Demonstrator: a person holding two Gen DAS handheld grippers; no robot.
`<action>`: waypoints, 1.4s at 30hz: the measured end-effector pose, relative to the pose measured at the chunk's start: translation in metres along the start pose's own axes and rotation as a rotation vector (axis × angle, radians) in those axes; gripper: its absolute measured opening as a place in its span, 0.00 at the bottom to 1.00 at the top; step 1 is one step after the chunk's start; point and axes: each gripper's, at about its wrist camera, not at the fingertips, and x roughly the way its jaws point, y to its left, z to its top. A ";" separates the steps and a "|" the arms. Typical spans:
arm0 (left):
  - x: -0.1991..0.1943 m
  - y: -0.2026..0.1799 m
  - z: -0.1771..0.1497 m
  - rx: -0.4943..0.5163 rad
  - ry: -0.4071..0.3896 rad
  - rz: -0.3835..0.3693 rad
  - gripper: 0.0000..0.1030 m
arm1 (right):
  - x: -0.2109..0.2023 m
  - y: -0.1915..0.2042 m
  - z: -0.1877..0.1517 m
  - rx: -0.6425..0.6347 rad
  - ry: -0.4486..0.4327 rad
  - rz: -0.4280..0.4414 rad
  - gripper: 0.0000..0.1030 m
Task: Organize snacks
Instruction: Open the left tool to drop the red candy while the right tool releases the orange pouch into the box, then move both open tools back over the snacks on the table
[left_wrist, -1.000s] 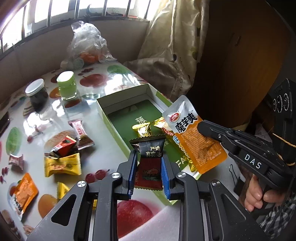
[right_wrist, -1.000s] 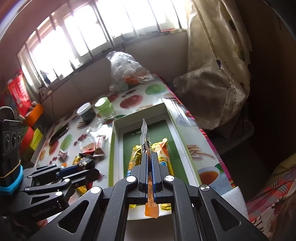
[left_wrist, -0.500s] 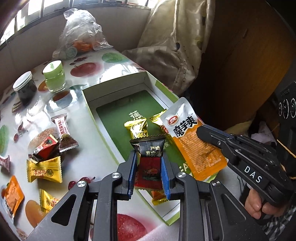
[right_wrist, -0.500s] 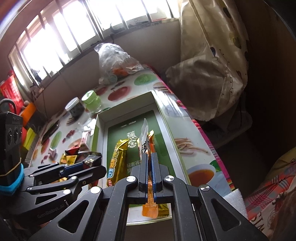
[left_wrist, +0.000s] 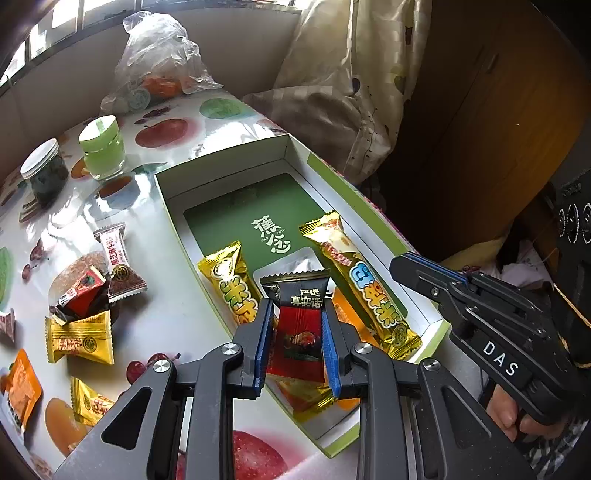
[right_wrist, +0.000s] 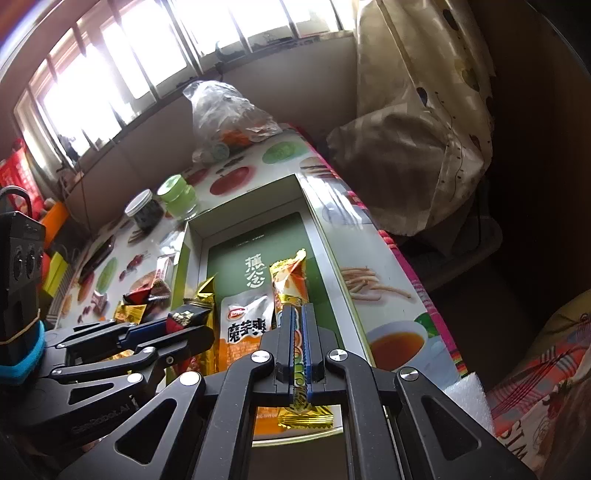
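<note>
While the dark red packet (left_wrist: 297, 325) hangs upright over the near end of the green box (left_wrist: 221, 166), I would call the sorting roughly half done. From the left wrist, the left gripper (left_wrist: 295, 306) pinches that packet by its edges between the blue pads; the jaws have just eased a shade wider, yet the packet sits between them and has not dropped. Inside the box lie two gold snack bars, one (left_wrist: 232, 284) by the left wall and one (left_wrist: 362, 288) by the right wall. The right gripper (left_wrist: 400, 264) hovers just above the box's right rim, its tongs pressed together with nothing between them that I can see. Left of the box, on the fruit-print table (left_wrist: 166, 317), several snacks wait loose: a yellow packet (left_wrist: 79, 341), a red one (left_wrist: 79, 291), a white-and-brown one (left_wrist: 114, 254), an orange pouch (left_wrist: 22, 384) and a smaller yellow piece (left_wrist: 90, 402). From the right wrist, the right gripper (right_wrist: 297, 310) shows the same closed pads, poised over the box's near end above the right-hand gold bar (right_wrist: 291, 280), which runs on behind it. An orange konjac pouch (right_wrist: 243, 332) lies flat in the box between the bars. The left gripper (right_wrist: 207, 325) reaches in over the box's left wall with its packet. Left to do, by my reckoning: drop this packet in, then fetch the loose ones.
</note>
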 end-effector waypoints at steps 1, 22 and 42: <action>0.000 -0.001 0.000 0.002 0.002 0.003 0.29 | -0.001 0.000 -0.001 0.003 0.000 0.001 0.05; -0.031 0.010 -0.015 -0.020 -0.061 0.018 0.46 | -0.013 0.031 -0.010 -0.078 -0.015 -0.073 0.22; -0.074 0.068 -0.049 -0.093 -0.145 0.102 0.46 | -0.004 0.105 -0.019 -0.214 -0.005 -0.032 0.28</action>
